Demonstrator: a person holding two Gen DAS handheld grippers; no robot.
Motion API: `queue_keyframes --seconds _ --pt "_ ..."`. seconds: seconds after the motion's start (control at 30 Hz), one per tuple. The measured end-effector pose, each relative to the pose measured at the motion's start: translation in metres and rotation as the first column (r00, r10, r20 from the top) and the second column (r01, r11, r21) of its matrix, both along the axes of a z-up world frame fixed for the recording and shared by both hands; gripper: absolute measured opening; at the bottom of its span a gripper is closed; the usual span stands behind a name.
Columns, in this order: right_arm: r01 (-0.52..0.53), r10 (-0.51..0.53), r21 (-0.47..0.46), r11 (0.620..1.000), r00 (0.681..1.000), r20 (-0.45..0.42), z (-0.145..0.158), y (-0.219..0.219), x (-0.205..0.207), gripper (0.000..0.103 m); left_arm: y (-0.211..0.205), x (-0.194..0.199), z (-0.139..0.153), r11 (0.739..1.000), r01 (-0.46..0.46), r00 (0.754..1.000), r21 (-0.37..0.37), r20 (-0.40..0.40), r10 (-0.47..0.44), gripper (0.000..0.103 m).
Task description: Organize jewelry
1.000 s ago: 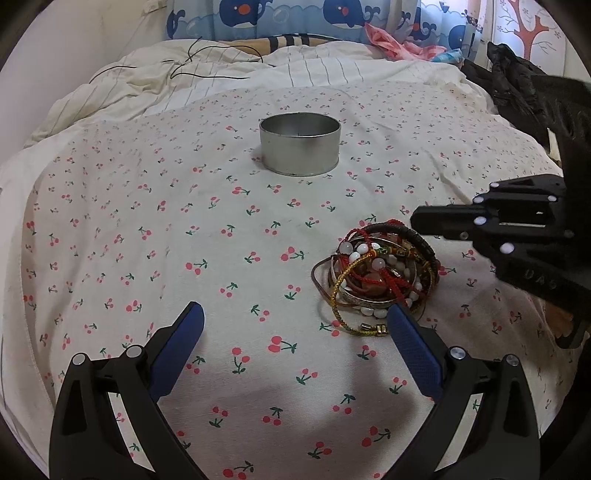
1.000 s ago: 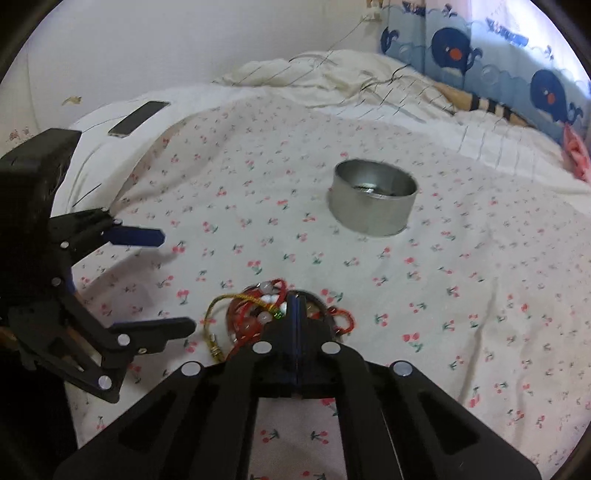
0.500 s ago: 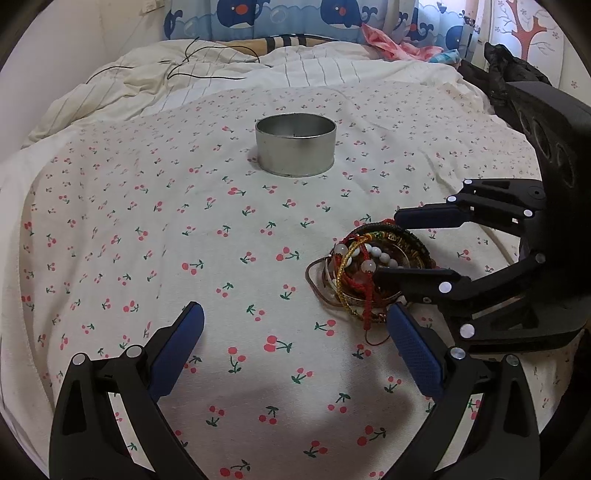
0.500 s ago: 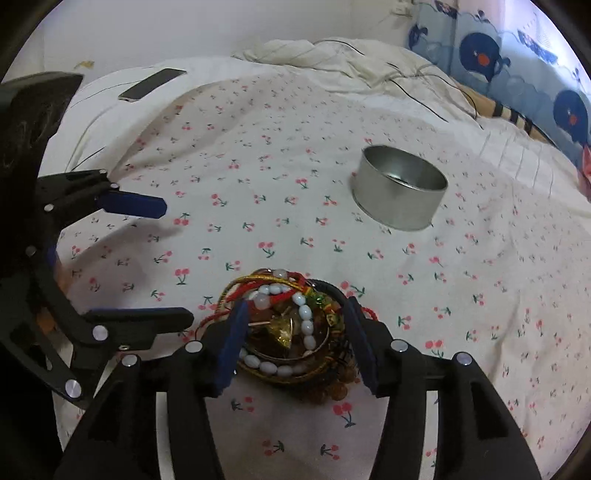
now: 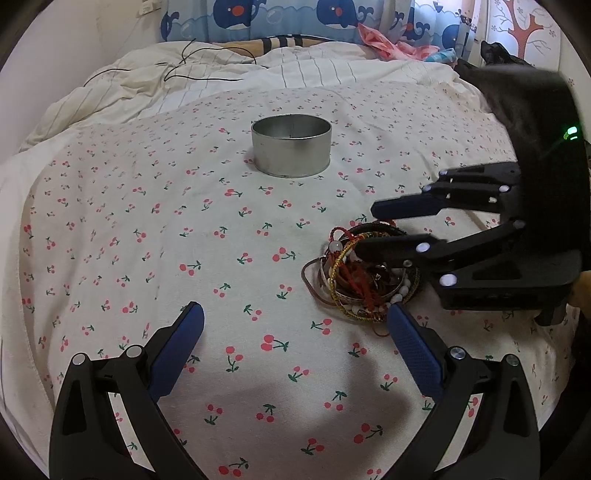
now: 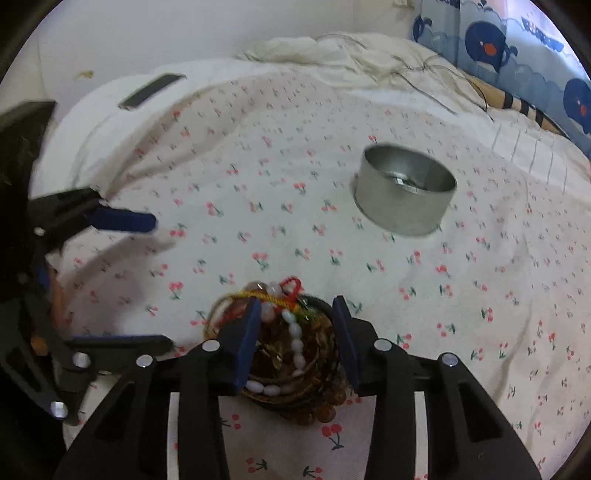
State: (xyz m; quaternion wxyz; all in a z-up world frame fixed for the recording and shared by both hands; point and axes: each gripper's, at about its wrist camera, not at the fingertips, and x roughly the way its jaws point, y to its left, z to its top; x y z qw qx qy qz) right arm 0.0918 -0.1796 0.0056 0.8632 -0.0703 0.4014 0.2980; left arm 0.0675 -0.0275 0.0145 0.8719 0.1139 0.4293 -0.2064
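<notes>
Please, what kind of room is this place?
Most likely a bedroom: the work surface is a bed with a cherry-print sheet, a rumpled striped quilt lies behind, and whale-print fabric runs along the far edge.

- Left gripper angles downward, its blue-padded fingers spread wide with nothing between them.
- Right gripper also angles downward, fingers partly apart; its jaws have just been closing, and a tangled pile of bracelets sits between the blue pads.
</notes>
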Motion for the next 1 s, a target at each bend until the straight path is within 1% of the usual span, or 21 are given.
queue_keyframes --seconds 0.07,0.1,0.17,0.23,0.3,0.53,0.6,0.7,0.73,0.8,0.87,0.93,1.0 --pt "-0.024 0.023 -0.008 1.000 1.000 -0.015 -0.002 0.005 0.001 0.040 0.000 0.000 0.000 1.000 0.000 1.000 -0.006 -0.003 0.000 0.095" --pt "-0.025 0.024 -0.033 0.999 0.999 -0.029 -0.008 0.008 0.005 0.040 0.000 0.001 0.000 1.000 -0.001 1.000 -0.006 -0.003 0.001 0.095" --pt "-0.029 0.026 -0.042 0.999 0.998 -0.056 -0.015 0.009 0.010 0.037 0.000 0.000 -0.001 1.000 -0.001 1.000 -0.002 -0.004 0.001 0.095" --pt "-0.024 0.021 -0.055 0.998 0.998 -0.058 -0.015 0.008 0.010 0.025 0.000 0.000 -0.001 1.000 -0.002 1.000 -0.003 -0.005 0.002 0.095" --pt "-0.017 0.015 -0.049 0.999 0.998 -0.054 -0.012 0.005 0.009 0.019 0.001 0.001 -0.001 1.000 -0.003 1.000 -0.007 -0.005 0.003 0.095" --pt "-0.005 0.004 -0.043 0.999 1.000 -0.027 -0.005 0.000 0.007 0.019 0.002 0.003 -0.002 1.000 -0.007 1.000 -0.012 -0.014 0.007 0.095" --pt "0.009 -0.010 -0.017 1.000 1.000 -0.016 0.001 -0.005 0.006 0.019 0.002 0.003 -0.003 1.000 -0.008 1.000 -0.011 -0.017 0.007 0.095" --pt "0.045 -0.045 0.045 0.998 0.999 -0.011 0.012 -0.019 0.007 0.018 0.003 0.005 -0.004 1.000 -0.011 1.000 -0.016 -0.024 0.011 0.095" --pt "0.063 -0.062 0.075 0.995 0.998 -0.012 0.016 -0.027 0.007 0.007 0.004 0.006 -0.005 1.000 -0.014 0.999 -0.020 -0.032 0.014 0.095" --pt "0.087 -0.086 0.092 0.992 0.996 -0.016 0.020 -0.037 0.007 0.007 0.005 0.009 -0.006 0.999 -0.021 0.999 -0.030 -0.044 0.019 0.095" --pt "0.115 -0.115 0.073 0.991 0.993 -0.006 0.021 -0.043 0.008 0.007 0.007 0.012 -0.008 0.999 -0.031 0.998 -0.041 -0.061 0.028 0.095" --pt "0.134 -0.133 0.083 0.987 0.991 -0.022 0.020 -0.049 0.010 0.007 0.008 0.014 -0.010 0.998 -0.039 0.997 -0.043 -0.068 0.036 0.095" --pt "0.112 -0.105 0.115 0.987 0.992 -0.067 0.016 -0.048 0.012 0.007 0.009 0.016 -0.012 0.998 -0.049 0.996 -0.044 -0.075 0.046 0.095"
